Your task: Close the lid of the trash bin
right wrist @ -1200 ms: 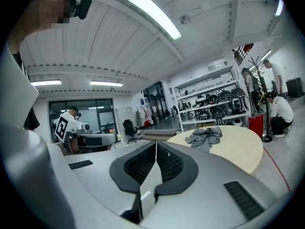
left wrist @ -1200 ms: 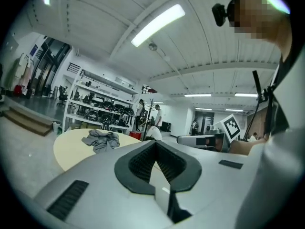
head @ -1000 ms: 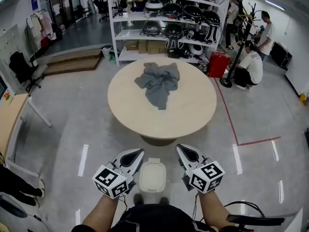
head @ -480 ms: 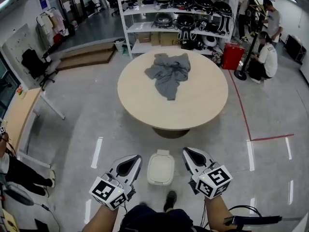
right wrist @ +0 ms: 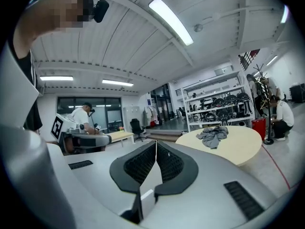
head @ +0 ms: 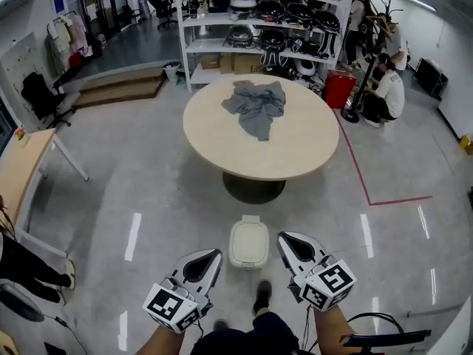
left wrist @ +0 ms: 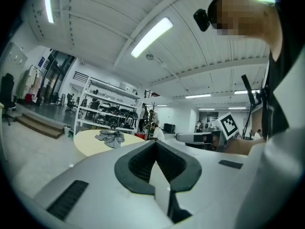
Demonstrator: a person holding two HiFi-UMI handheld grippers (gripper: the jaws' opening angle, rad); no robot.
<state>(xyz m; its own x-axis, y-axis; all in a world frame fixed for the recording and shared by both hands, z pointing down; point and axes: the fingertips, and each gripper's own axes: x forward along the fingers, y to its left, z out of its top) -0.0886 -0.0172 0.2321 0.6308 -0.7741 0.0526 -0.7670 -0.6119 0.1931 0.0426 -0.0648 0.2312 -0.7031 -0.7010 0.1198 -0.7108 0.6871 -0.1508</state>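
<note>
A small white trash bin (head: pixel 248 242) stands on the grey floor just ahead of my feet, with its lid lying flat on top. My left gripper (head: pixel 211 254) hangs to the bin's lower left, and my right gripper (head: pixel 285 237) is close to its right side. Neither touches the bin. In the left gripper view the left gripper (left wrist: pixel 155 142) has its jaws closed together on nothing. The right gripper (right wrist: pixel 156 142) looks the same in the right gripper view. Both gripper views point up and outward, so neither shows the bin.
A round beige table (head: pixel 295 150) with a crumpled grey cloth (head: pixel 255 106) stands beyond the bin. Shelves of gear (head: pixel 259 28) line the back wall. People (head: pixel 384 91) are at the back right. A wooden desk (head: pixel 18 172) sits at the left.
The view has pulled back from the table. The bin now lies slightly ahead of the grippers instead of between them. Both grippers stay shut and empty.
</note>
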